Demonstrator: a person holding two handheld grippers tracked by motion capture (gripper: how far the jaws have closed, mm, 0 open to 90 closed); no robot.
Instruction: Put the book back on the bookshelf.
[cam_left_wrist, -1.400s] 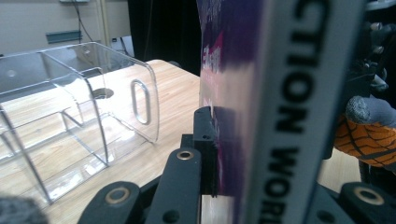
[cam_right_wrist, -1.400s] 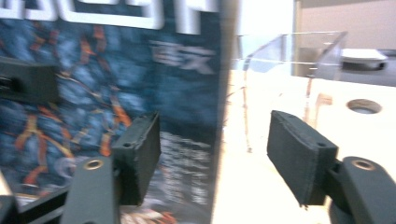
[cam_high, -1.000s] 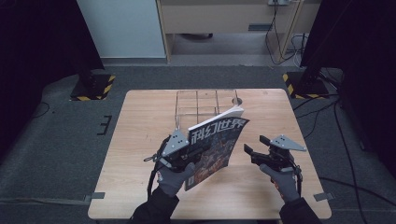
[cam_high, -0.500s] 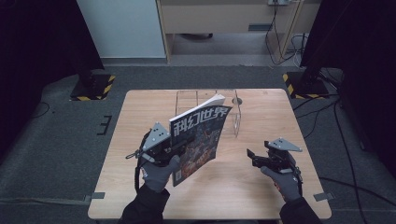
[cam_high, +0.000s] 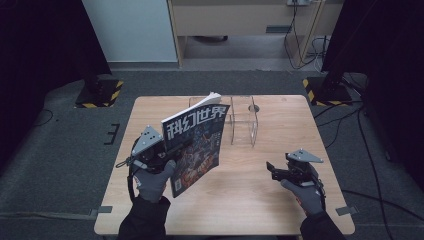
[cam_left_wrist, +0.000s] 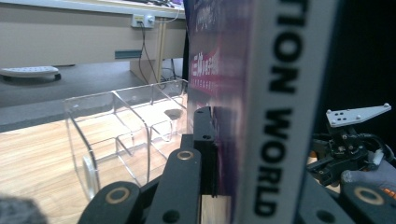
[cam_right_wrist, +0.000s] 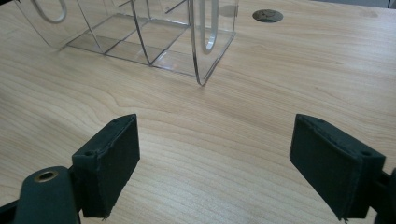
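High view: our left gripper (cam_high: 167, 152), clamped on the glossy dark-covered magazine (cam_high: 196, 142), carries it; next, slot it into the clear acrylic rack (cam_high: 243, 120) at 1 o'clock; right gripper (cam_high: 272, 170) gapes empty.

Light wooden table (cam_high: 235, 200); clear acrylic divided rack (cam_high: 243, 122) standing on far half.

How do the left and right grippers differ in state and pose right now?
The left gripper is shut on the magazine, raised off the table; the right gripper is open with nothing between its jaws, which have just been opening. Both carry a grey plate on top.
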